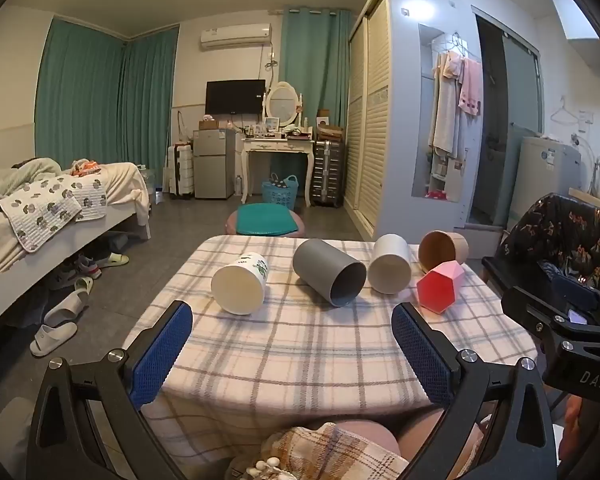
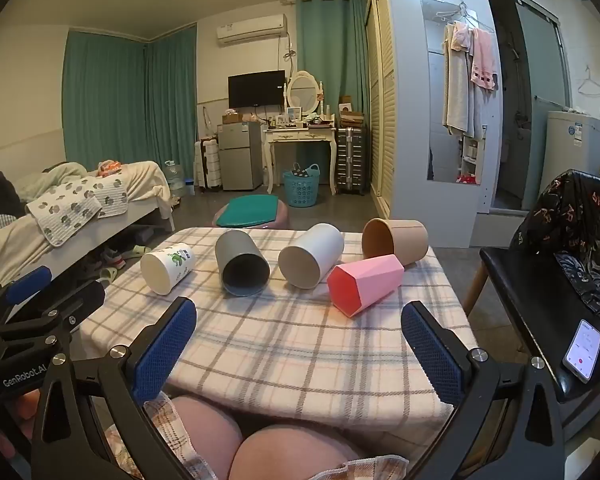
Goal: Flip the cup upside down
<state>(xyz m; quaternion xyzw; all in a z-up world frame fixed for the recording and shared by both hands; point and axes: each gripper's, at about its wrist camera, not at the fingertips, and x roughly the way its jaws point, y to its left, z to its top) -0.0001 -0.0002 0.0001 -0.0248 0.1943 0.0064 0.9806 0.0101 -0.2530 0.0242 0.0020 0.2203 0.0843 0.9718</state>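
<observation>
Five cups lie on their sides across the checked tabletop (image 2: 300, 344): white printed cup (image 2: 167, 267), grey cup (image 2: 241, 266), white cup (image 2: 310, 255), brown cup (image 2: 394, 242), pink cup (image 2: 364, 289). Short of the grey cup, left gripper (image 1: 292, 354) and right gripper (image 2: 300, 354) hover spread wide, empty.

On the black body of the right gripper (image 1: 576, 344), seen at the right edge of the left wrist view, the white letters "DAS" can be read. On the black body of the left gripper (image 2: 24, 344), seen at the left edge of the right wrist view, the white text "GenRobot.AI" stands. The white paper cup with a green print (image 2: 168, 267) carries small marks, and the smartphone with a lit screen (image 2: 583, 355) shows text, but both are too small to read.
</observation>
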